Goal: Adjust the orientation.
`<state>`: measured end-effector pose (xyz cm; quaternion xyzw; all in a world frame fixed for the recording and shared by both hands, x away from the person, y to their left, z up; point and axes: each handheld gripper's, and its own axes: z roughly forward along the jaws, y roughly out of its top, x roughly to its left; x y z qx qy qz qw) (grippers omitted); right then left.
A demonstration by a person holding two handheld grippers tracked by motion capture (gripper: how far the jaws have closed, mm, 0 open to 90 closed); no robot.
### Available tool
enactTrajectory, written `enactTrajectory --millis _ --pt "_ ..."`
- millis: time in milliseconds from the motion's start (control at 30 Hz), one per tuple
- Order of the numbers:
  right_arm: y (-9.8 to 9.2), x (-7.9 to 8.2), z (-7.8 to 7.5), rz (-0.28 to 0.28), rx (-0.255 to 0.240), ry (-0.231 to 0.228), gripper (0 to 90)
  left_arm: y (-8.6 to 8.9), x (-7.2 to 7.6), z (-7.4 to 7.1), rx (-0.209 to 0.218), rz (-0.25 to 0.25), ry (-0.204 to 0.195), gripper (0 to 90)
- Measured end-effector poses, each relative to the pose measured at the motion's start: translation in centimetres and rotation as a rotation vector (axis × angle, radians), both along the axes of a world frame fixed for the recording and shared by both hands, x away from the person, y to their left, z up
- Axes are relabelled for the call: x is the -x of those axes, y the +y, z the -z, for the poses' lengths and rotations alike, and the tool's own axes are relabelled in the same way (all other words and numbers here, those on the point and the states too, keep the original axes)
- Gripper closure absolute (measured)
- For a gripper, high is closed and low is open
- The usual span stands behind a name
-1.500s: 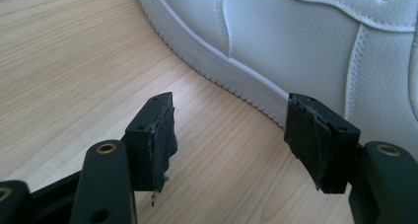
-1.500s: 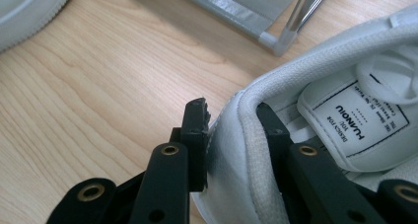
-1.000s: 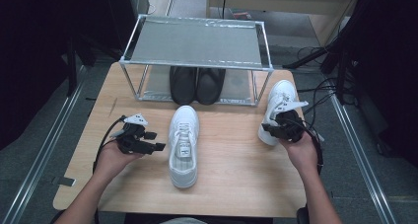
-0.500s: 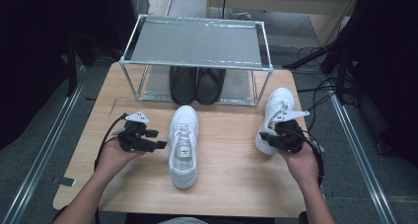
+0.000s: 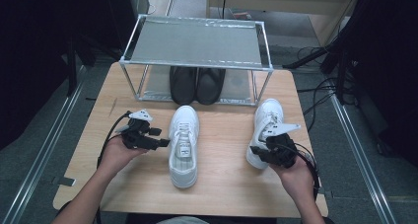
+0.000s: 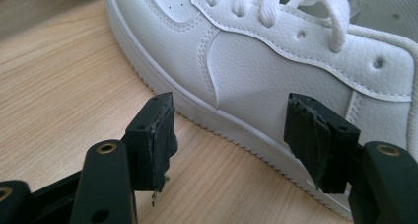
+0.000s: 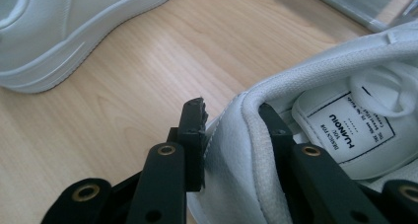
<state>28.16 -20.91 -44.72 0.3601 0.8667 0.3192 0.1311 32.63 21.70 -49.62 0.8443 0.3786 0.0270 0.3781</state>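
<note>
Two white sneakers lie on the wooden table [image 5: 226, 184]. My right gripper [image 5: 259, 152] [image 7: 231, 116] is shut on the heel collar of the right sneaker [image 5: 268, 120] [image 7: 345, 71], one jaw inside the shoe and one outside. The middle sneaker [image 5: 183, 147] [image 6: 256, 51] lies toe toward the person. My left gripper [image 5: 160, 138] [image 6: 231, 120] stands open just beside that sneaker's side, with nothing between its pads [image 6: 160, 130].
A metal-framed rack [image 5: 194, 41] stands at the back of the table, with a pair of black shoes [image 5: 197, 85] on its lower level. Cables trail from both grippers. Floor rails run along both sides of the table.
My right gripper has drawn the right sneaker toward the person and a little leftward. The left gripper and the middle sneaker have stayed put.
</note>
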Motion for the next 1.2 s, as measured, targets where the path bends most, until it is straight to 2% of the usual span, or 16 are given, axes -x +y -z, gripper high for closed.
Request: enactTrajectory --millis 133,267,400,633,800,867,933,1000,1067,1200 --pt "1.2 1.0 0.0 -0.031 0.015 -0.010 70.5 -0.1 -0.1 -0.1 -0.001 -0.001 0.004 36.8" --pt "2.4 1.6 0.2 -0.068 0.011 0.010 70.4 -0.3 -0.2 0.0 -0.006 0.006 0.006 36.8" --pt "3.8 2.2 0.6 -0.104 0.047 0.005 70.4 -0.3 -0.1 0.0 -0.004 0.007 0.007 36.8" --pt "5.4 2.4 2.0 -0.144 0.033 0.049 71.4 -0.4 -0.1 0.0 -0.010 0.013 0.008 36.8" --pt "5.0 1.8 2.6 -0.141 -0.046 0.121 69.5 -0.4 -0.2 0.0 -0.012 0.012 0.010 36.8" --pt "5.0 1.8 2.7 -0.151 -0.040 0.118 67.5 -0.4 -0.2 0.0 -0.013 0.012 0.010 36.8" --pt "4.9 1.7 2.8 -0.157 -0.049 0.131 61.4 -0.4 -0.2 0.1 -0.013 0.013 0.011 36.8" --pt "4.6 1.5 2.6 -0.139 -0.095 0.156 58.3 -0.4 -0.2 0.1 -0.013 0.013 0.011 36.8" --pt "4.3 1.5 2.3 -0.138 -0.113 0.143 57.7 -0.4 -0.2 0.1 -0.018 0.013 0.009 36.8" --pt "3.6 1.6 1.2 -0.131 -0.198 0.110 57.4 -0.4 -0.2 0.1 -0.016 0.011 0.010 36.8"
